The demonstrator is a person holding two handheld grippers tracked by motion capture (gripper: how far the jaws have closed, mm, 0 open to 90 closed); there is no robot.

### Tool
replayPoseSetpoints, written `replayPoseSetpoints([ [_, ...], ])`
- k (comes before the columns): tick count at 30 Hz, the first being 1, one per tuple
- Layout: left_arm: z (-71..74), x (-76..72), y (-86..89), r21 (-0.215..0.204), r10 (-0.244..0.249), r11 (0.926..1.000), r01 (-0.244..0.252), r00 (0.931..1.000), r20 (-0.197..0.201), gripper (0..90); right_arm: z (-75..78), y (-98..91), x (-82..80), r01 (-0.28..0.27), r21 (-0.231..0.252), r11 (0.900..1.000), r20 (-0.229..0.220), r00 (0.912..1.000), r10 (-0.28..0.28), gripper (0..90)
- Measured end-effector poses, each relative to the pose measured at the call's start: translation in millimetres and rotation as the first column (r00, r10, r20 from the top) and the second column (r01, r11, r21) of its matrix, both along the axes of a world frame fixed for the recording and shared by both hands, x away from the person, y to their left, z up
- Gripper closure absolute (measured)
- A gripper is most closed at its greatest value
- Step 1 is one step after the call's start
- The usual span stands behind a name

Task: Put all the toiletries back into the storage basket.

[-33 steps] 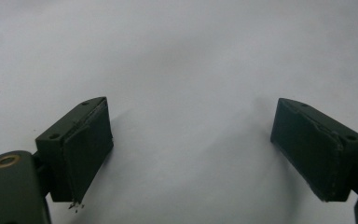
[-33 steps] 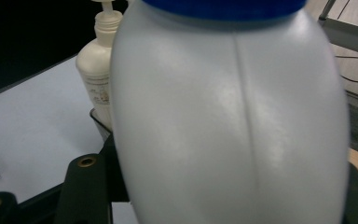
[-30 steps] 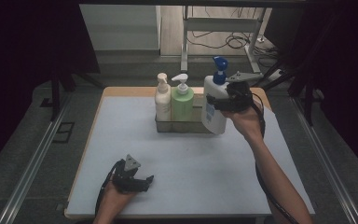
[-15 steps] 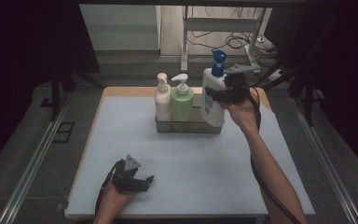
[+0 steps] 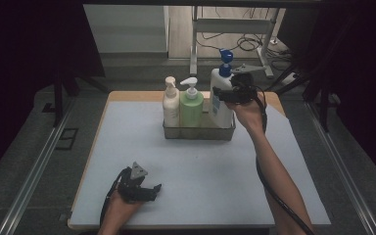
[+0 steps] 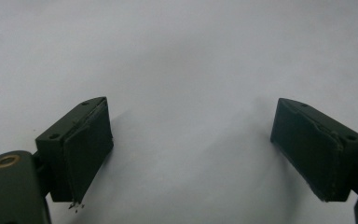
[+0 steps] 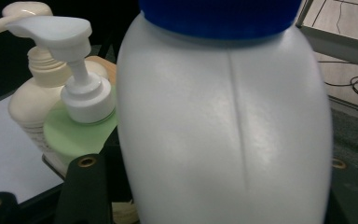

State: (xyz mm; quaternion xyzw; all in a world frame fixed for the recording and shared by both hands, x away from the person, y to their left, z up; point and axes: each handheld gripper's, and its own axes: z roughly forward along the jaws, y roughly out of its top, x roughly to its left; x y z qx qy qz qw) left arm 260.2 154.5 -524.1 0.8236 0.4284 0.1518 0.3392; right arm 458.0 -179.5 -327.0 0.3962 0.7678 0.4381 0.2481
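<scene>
Change since earlier: the white bottle (image 5: 221,98) with the blue pump stands higher in the right gripper (image 5: 223,94) than a second ago, its base now up near the rim of the wire basket (image 5: 199,132); the left gripper (image 5: 147,188) has not shifted.
Table (image 5: 215,176): broad bare mat in front of and beside the basket, with plenty of room to set a bottle down.
Basket: sits at the far middle, near the table's back edge.
White bottle: clamped between the right gripper's jaws, at the basket's right end.
Green bottle (image 5: 191,105), cream bottle (image 5: 170,102): upright in the basket, close beside the lifted one.
Left gripper: jaws spread wide, empty, resting near the front edge.
Progress: seemingly mid-removal; two bottles remain.
</scene>
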Motion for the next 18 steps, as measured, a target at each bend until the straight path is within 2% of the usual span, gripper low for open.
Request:
replayPoseSetpoints([
  [9, 0.0, 0.0, 0.0, -0.003, -0.001, 1.0, 0.001, 1.0, -0.001, 12.2, -8.1, 5.7, 11.4, 0.015, -0.009, 0.9998, 0.0, 0.9999, -0.015, 40.1],
  [18, 0.1, -0.1, 0.2, 0.001, -0.002, 1.0, 0.002, 1.0, -0.003, 12.2, -20.8, 5.2, 15.6, 0.023, -0.025, 0.9994, -0.015, 0.9996, -0.023, 40.1],
])
